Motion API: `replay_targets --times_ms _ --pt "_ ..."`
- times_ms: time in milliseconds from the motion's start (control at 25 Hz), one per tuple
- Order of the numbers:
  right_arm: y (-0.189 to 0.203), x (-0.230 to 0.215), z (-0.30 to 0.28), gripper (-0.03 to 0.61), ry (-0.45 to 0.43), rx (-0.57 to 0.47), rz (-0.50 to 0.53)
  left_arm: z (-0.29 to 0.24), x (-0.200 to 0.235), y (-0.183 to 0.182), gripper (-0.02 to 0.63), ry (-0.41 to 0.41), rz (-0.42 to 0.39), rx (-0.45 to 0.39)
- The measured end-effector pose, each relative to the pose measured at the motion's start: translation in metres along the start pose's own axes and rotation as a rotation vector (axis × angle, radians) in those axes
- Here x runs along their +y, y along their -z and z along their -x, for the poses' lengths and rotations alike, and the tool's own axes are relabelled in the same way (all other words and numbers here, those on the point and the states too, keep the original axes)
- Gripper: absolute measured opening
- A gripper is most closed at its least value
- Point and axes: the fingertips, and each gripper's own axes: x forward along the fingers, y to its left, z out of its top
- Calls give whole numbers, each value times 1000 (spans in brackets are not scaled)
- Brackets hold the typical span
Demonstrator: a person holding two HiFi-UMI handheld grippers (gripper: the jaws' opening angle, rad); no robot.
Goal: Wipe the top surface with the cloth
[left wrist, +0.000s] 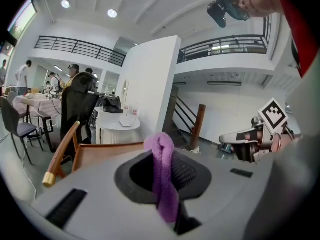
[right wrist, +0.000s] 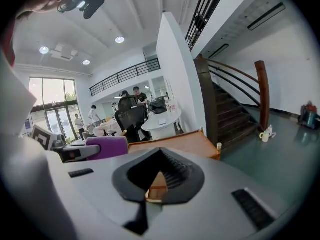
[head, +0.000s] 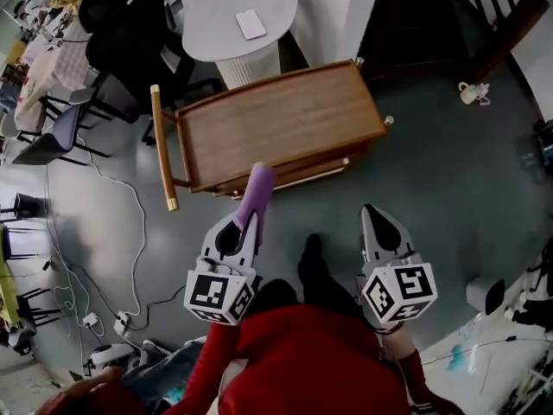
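Cloth [head: 256,193]: purple, rolled into a strip and pinched in the left gripper [head: 244,223], jaws clamped on it. Its free end sticks out past the tips and, in the head view, overlaps the near rim of the cart [head: 276,124]. Can't tell whether it touches the wood.

Cart: wooden, top is a rimmed tray, bare wood showing. Push handle [head: 161,145] is on the left side with brass-coloured ends, and a lower shelf edge is visible at the near side.

Right gripper [head: 376,214]: jaws closed tip to tip, nothing held. It's level with the left one, short of the cart, and well apart from the cloth.

Beyond the cart is a round white table [head: 216,15] with a flat white phone-like item [head: 251,24] on it. Black office chair [head: 130,24] just left of the table. Cable [head: 134,223] runs loose on the grey floor at left.
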Motion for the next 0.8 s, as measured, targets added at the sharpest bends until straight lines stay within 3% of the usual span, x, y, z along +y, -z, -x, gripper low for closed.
replay_targets --times_ms 360,800 --pt "-38 -25 -73 3 -49 48 -20 -74 17 -19 49 -12 -1 57" --pt "-70 -40 -137 3 10 61 -11 -126 63 -29 49 14 32 87"
